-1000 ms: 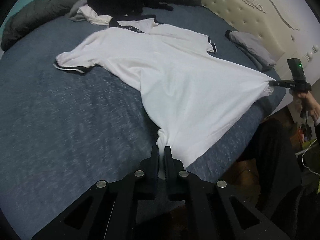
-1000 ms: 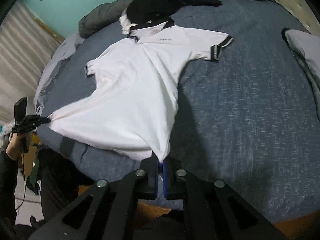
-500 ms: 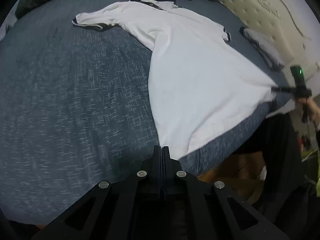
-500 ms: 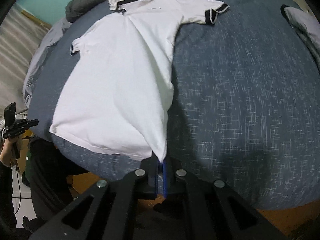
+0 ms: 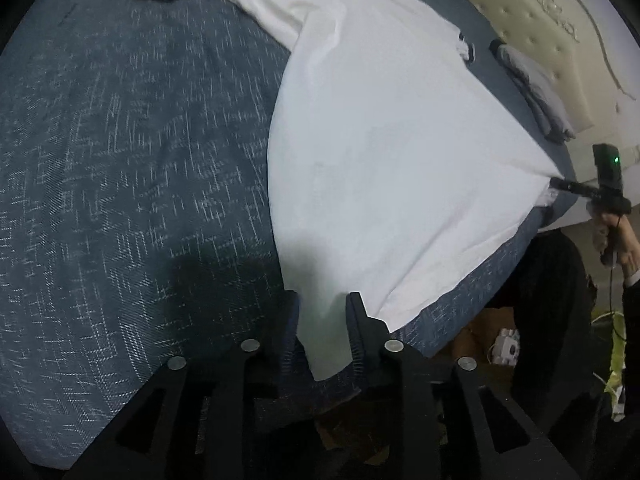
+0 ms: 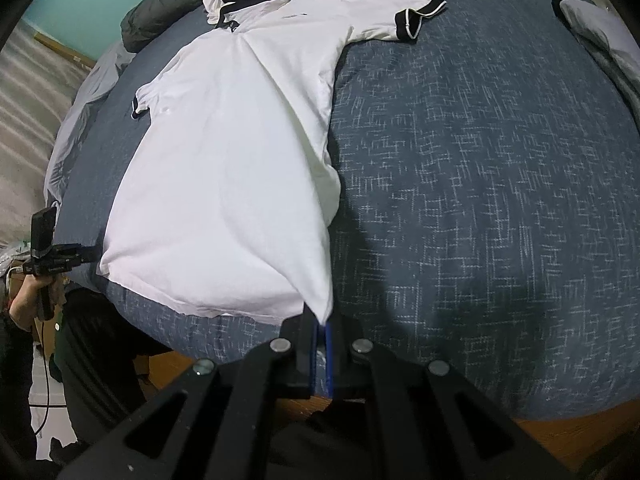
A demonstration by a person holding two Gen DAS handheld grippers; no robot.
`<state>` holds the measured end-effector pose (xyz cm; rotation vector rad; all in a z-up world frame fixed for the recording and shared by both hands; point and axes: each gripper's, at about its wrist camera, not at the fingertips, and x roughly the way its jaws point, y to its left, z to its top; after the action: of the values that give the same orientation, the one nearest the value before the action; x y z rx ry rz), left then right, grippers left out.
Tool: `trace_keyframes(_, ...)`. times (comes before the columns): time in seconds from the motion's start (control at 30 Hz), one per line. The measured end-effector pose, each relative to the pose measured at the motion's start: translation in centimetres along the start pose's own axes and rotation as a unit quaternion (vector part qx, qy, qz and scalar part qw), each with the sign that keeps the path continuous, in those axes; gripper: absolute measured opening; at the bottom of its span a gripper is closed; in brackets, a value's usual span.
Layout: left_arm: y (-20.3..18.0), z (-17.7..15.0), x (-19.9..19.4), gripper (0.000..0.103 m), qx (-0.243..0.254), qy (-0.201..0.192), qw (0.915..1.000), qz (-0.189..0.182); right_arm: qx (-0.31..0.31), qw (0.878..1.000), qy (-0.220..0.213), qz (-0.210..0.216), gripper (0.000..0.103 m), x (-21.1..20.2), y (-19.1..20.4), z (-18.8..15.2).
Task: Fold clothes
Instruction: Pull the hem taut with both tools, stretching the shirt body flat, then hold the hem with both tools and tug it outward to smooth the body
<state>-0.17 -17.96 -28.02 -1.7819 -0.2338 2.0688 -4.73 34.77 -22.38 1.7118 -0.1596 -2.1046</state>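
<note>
Shirt: a white polo shirt (image 6: pixel 224 160) is lying spread flat on the blue bedspread (image 6: pixel 480 200), collar toward the top of the frame, hem at the bottom near the bed's edge.
Left gripper (image 5: pixel 322 300): its jaws have just been opening and are standing narrowly apart, the hem corner lying loose between them.
Right gripper (image 6: pixel 318 320): its jaws are pinching the other hem corner tight at bottom centre.
Background: grey pillow (image 5: pixel 536 88) and cream headboard (image 5: pixel 560 20) are sitting upper right.
</note>
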Motion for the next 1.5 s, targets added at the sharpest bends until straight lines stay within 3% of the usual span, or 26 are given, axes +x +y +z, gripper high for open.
trace_keyframes(0.4, 1.2, -0.4, -0.4, 0.027, -0.026, -0.011, 0.9996, 0.001, -0.002, 1.0, -0.007, 0.008, 0.002, -0.4, 0.4, 0.6)
trace_keyframes(0.47, 1.6, -0.6, -0.2, 0.027, -0.04, 0.001, 0.9991, -0.016, -0.001, 1.0, -0.007, 0.008, 0.002, -0.3, 0.4, 0.6)
trace_keyframes(0.63, 1.0, -1.0, 0.8, 0.026, -0.028, 0.014, 0.9994, -0.013, -0.001, 1.0, -0.007, 0.008, 0.002, -0.1, 0.5, 0.5)
trace_keyframes(0.7, 0.9, -1.1, 0.8, 0.018, -0.025, 0.01, 0.9996, -0.008, -0.003, 1.0, -0.007, 0.008, 0.002, -0.2, 0.7, 0.3)
trace_keyframes(0.73, 0.8, -1.1, 0.6, 0.006, -0.024, 0.006, 0.9997, -0.004, -0.004, 1.0, -0.008, 0.009, 0.002, -0.3, 0.8, 0.3)
trace_keyframes(0.77, 0.7, -1.2, 0.5, 0.003, -0.022, 0.003, 0.9997, 0.0, -0.005, 1.0, -0.009, 0.01, 0.002, -0.4, 0.9, 0.2)
trace_keyframes(1.1, -1.5, -1.0, -4.0, 0.002, 0.015, -0.028, 0.9995, -0.008, -0.02, 0.999, -0.024, 0.032, 0.002, -3.7, 1.9, 0.0)
trace_keyframes(1.3, -0.4, -0.8, -3.7, 0.002, 0.01, -0.022, 0.9997, -0.002, 0.011, 1.0, -0.002, 0.013, 0.002, -0.5, 0.0, -0.6)
trace_keyframes(1.5, -0.1, -1.4, -2.4, 0.002, 0.0, -0.016, 0.9999, -0.006, 0.041, 0.999, 0.007, 0.024, 0.004, 2.2, -1.9, -1.5)
